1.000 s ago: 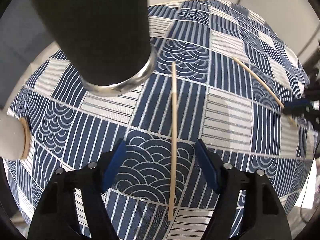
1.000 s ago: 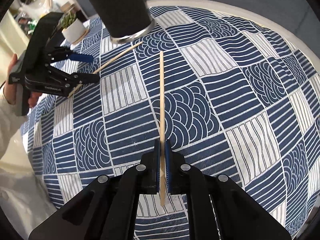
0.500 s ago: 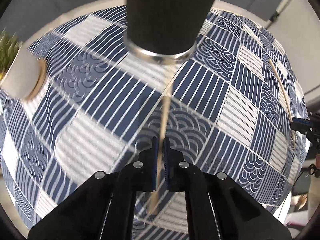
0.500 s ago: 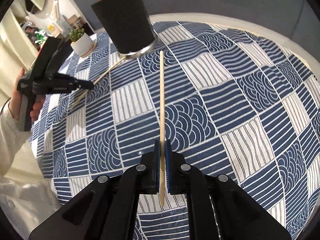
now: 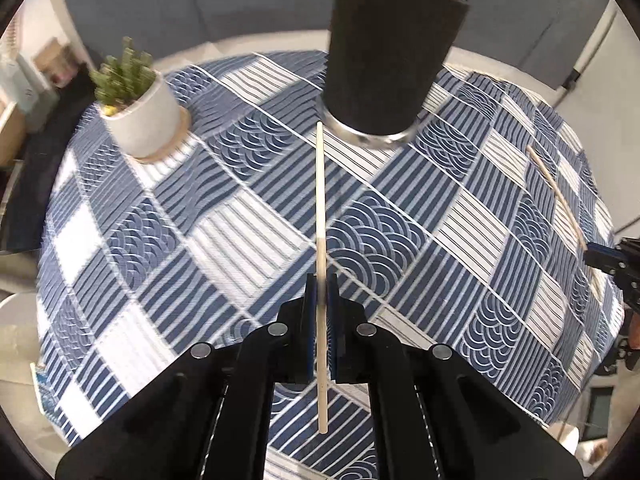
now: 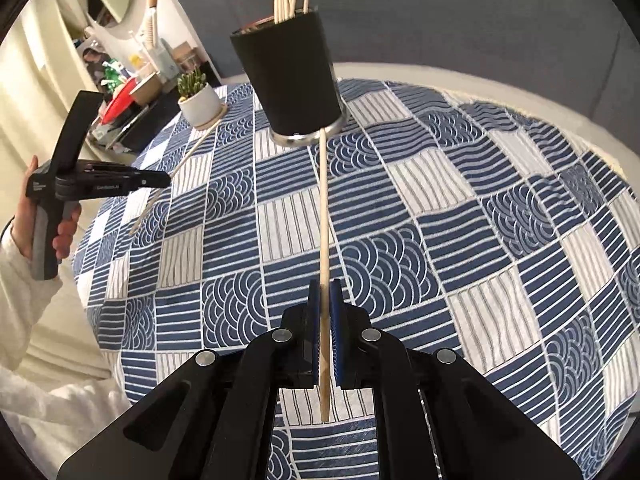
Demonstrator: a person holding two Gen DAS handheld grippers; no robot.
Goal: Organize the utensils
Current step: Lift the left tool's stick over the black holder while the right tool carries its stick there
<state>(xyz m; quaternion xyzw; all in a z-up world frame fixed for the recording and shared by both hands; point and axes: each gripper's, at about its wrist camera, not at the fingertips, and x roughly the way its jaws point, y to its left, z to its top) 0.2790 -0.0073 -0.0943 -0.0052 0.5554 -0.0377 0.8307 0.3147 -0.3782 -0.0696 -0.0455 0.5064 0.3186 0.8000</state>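
Over on the left wrist view: left gripper [image 5: 320,304] clamped tight on a pale chopstick [image 5: 320,200], tip aimed at 12 o'clock toward the foot of the black holder cup [image 5: 392,52]. Already a bundle of sticks poking out of that cup's top. Potted succulent [image 5: 138,108] sitting at 10 o'clock on the blue patterned tablecloth [image 5: 200,240], and the other gripper peeking in at 3 o'clock with its own stick. Switching to the right wrist view: right gripper [image 6: 325,312] pinched shut on a second chopstick [image 6: 324,220], also pointing at 12 toward the cup, sticks clearly visible inside. Left tool at 9 o'clock, stick lifted off the cloth. Can't spot any loose utensils left on the table, so probably nearly done, just these two still needing to drop into the cup.
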